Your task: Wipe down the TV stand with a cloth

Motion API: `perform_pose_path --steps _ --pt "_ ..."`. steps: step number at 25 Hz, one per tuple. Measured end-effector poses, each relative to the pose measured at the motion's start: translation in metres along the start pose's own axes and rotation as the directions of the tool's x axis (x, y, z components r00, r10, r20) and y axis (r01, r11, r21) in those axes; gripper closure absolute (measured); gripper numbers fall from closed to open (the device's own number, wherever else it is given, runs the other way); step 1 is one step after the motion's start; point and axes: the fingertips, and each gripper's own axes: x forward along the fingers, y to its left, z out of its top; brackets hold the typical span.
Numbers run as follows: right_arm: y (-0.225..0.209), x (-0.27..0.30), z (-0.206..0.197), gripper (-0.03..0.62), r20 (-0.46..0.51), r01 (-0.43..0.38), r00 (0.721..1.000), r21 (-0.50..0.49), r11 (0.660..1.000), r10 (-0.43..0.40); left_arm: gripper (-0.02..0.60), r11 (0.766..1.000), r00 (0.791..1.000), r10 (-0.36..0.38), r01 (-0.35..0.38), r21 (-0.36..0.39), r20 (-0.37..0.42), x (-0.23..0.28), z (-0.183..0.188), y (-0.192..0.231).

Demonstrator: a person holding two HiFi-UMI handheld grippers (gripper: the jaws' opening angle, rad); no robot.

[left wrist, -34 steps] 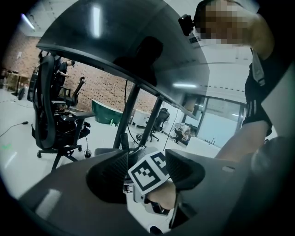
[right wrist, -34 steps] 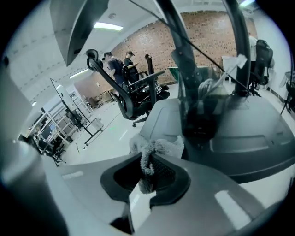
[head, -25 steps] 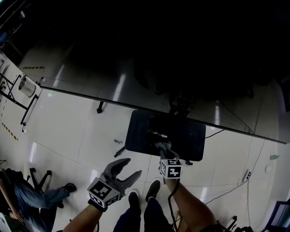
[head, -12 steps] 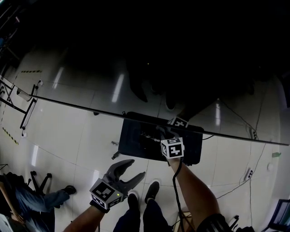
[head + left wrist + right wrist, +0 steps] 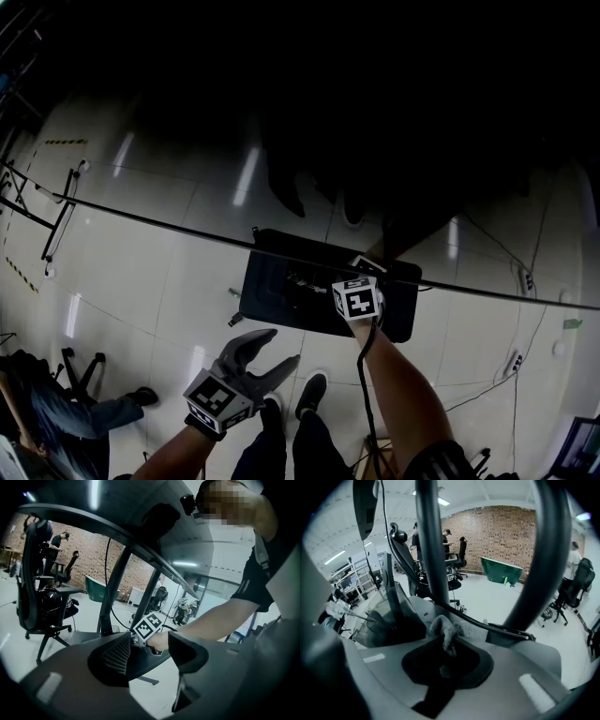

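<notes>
The TV stand's black base plate [image 5: 281, 291] lies on the white floor below a broad dark glossy panel [image 5: 328, 112]. My right gripper [image 5: 345, 281] reaches over the plate's middle, shut on a grey cloth [image 5: 446, 632] that bunches out of the jaws against the plate [image 5: 408, 606]. The stand's two dark columns [image 5: 433, 541] rise just beyond it. My left gripper [image 5: 272, 352] hangs nearer me, off the plate and above the floor, open with nothing between its fingers. In the left gripper view my left gripper [image 5: 150, 651] frames the right gripper's marker cube [image 5: 149, 625].
A black cable [image 5: 487, 627] runs across the plate behind the cloth. More cables [image 5: 487, 384] trail over the floor at right. My shoes [image 5: 309, 389] stand just short of the plate. A seated person [image 5: 56, 412] is at lower left. Office chairs [image 5: 47, 602] stand further off.
My right gripper has moved forward from the plate's near edge to over its middle, with the cloth in it. The left gripper has hardly moved.
</notes>
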Motion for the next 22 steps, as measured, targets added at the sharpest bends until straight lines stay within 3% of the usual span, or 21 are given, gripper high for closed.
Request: perform_pose_path --steps 8,15,18,22 --pt "-0.091 -0.048 -0.049 0.551 -0.027 0.135 0.991 0.046 0.990 -0.134 0.308 1.000 1.000 -0.021 0.021 -0.015 -0.003 0.010 0.000 -0.011" --pt "-0.152 -0.088 -0.089 0.551 -0.074 0.267 0.963 0.116 0.957 -0.259 0.309 0.999 0.999 -0.048 0.048 -0.002 0.005 0.013 0.000 -0.020" --pt "-0.136 -0.097 -0.070 0.551 -0.002 0.222 0.975 0.127 0.967 -0.223 0.309 0.999 0.999 -0.052 0.052 -0.007 -0.008 0.010 0.000 -0.023" --pt "-0.055 -0.084 -0.030 0.551 0.086 0.062 0.994 0.068 0.996 -0.068 0.310 0.999 0.999 -0.046 0.046 0.005 -0.017 0.005 -0.003 -0.022"
